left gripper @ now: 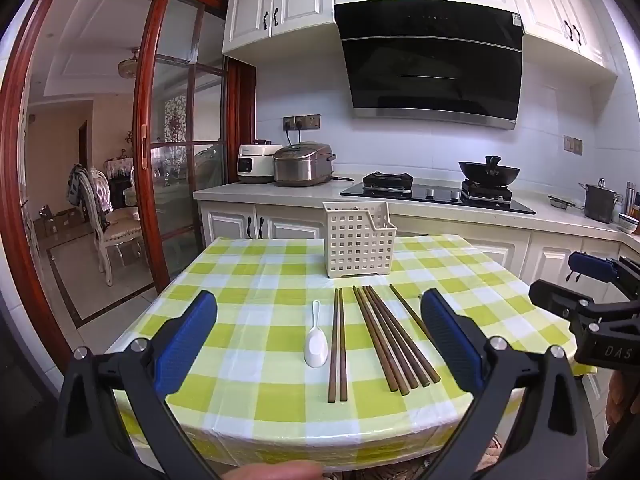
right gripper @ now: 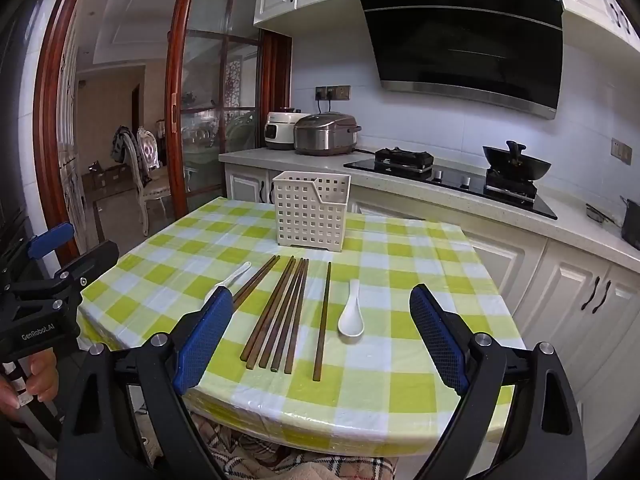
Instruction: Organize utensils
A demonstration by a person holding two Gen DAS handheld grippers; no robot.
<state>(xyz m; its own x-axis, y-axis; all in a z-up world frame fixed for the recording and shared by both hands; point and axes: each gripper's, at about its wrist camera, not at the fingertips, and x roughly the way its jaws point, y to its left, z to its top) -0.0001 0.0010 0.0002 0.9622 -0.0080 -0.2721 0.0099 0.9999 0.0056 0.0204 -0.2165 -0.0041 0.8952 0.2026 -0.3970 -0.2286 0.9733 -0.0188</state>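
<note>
Both of your tools are released, with the jaws standing wide and nothing between them. In the left wrist view your left tool [left gripper: 319,336] hangs over the near edge of the surface [left gripper: 256,280] with the green checked cloth. In the middle of that frame lie a white spoon [left gripper: 315,344], a pair of chopsticks [left gripper: 338,346] and a loose bunch of chopsticks [left gripper: 394,340]. The cream basket [left gripper: 358,246] stands upright behind them, apart from them. In the right wrist view your right tool [right gripper: 322,334] frames a single chopstick [right gripper: 323,320] and a second spoon [right gripper: 351,316], right of the centre.
</note>
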